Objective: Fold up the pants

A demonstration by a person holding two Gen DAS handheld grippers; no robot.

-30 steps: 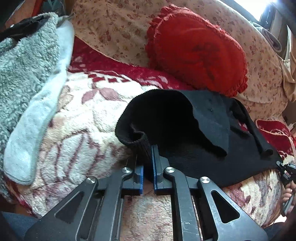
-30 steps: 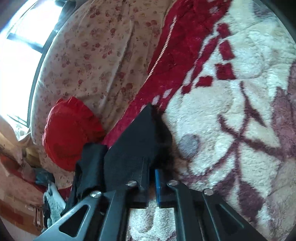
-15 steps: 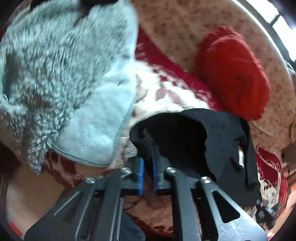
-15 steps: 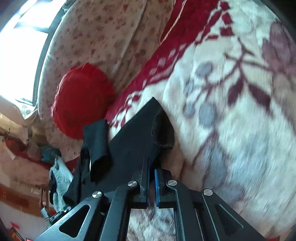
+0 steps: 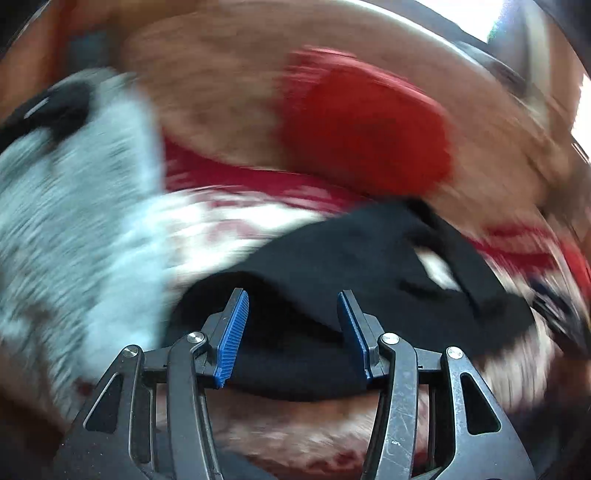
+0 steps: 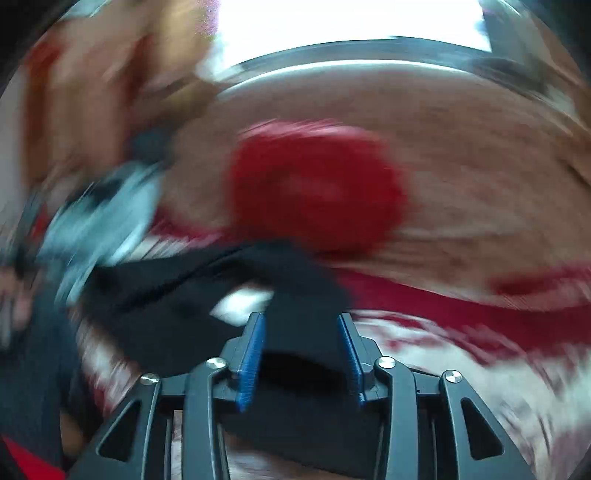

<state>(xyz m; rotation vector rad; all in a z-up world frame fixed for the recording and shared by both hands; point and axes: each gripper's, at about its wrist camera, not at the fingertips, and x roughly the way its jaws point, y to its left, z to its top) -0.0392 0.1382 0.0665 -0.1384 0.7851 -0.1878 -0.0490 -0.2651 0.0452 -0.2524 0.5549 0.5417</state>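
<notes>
The black pants (image 5: 354, 258) lie in a bunched heap on the cream and red floral blanket (image 5: 236, 229). Both views are motion-blurred. My left gripper (image 5: 291, 301) is open, its blue pads spread wide, with the near edge of the pants lying between and under the jaws. The pants also show in the right wrist view (image 6: 192, 295). My right gripper (image 6: 301, 323) is open too, with black cloth between its blue pads. Neither gripper pinches the cloth.
A round red cushion (image 5: 365, 129) leans on the floral sofa back behind the pants; it also shows in the right wrist view (image 6: 314, 188). A grey fluffy garment (image 5: 74, 206) lies to the left. A bright window (image 6: 351, 26) is behind the sofa.
Both grippers were shut on the pants' edges; now both have opened and let go. Both cameras swung fast, and the pants now lie on the blanket.
</notes>
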